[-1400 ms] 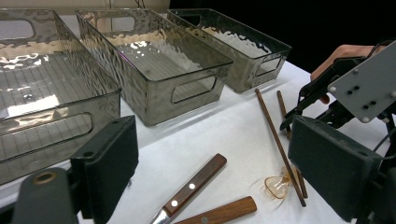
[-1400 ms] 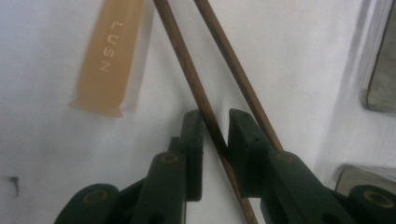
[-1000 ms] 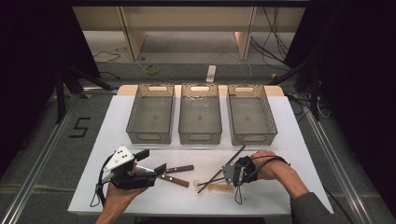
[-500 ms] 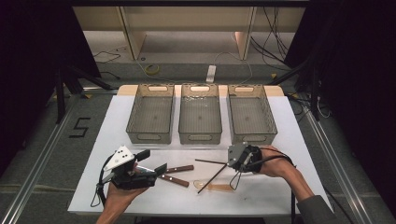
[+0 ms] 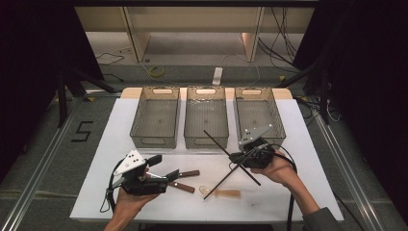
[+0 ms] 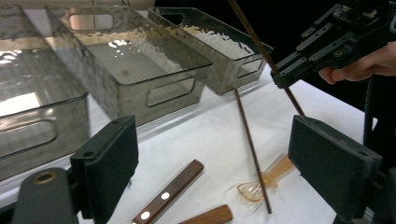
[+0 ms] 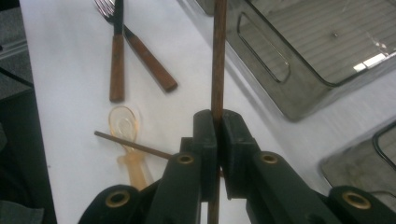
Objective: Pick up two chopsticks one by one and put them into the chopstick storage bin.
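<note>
My right gripper (image 5: 239, 158) is shut on a dark brown chopstick (image 5: 219, 144) and holds it above the table, in front of the bins. The stick runs straight up between the closed pads in the right gripper view (image 7: 217, 123), with the chopstick (image 7: 218, 56) rising past them. A second chopstick (image 5: 222, 181) lies on the white table (image 5: 298, 144), its tip across a translucent amber spoon (image 5: 225, 193). My left gripper (image 5: 163, 169) stands open at the front left, jaws wide apart (image 6: 212, 172), beside two wooden-handled utensils (image 5: 185, 180).
Three empty grey see-through bins (image 5: 155, 142) (image 5: 206, 143) (image 5: 251, 132) stand side by side at the back of the table. The right hand's cable (image 5: 290, 207) trails off the front edge. Dark floor and frame rails surround the table.
My right gripper has risen and moved away from the front edge with the chopstick, which has turned from nearly parallel with the lying stick to crossing it. The left gripper has stayed put.
</note>
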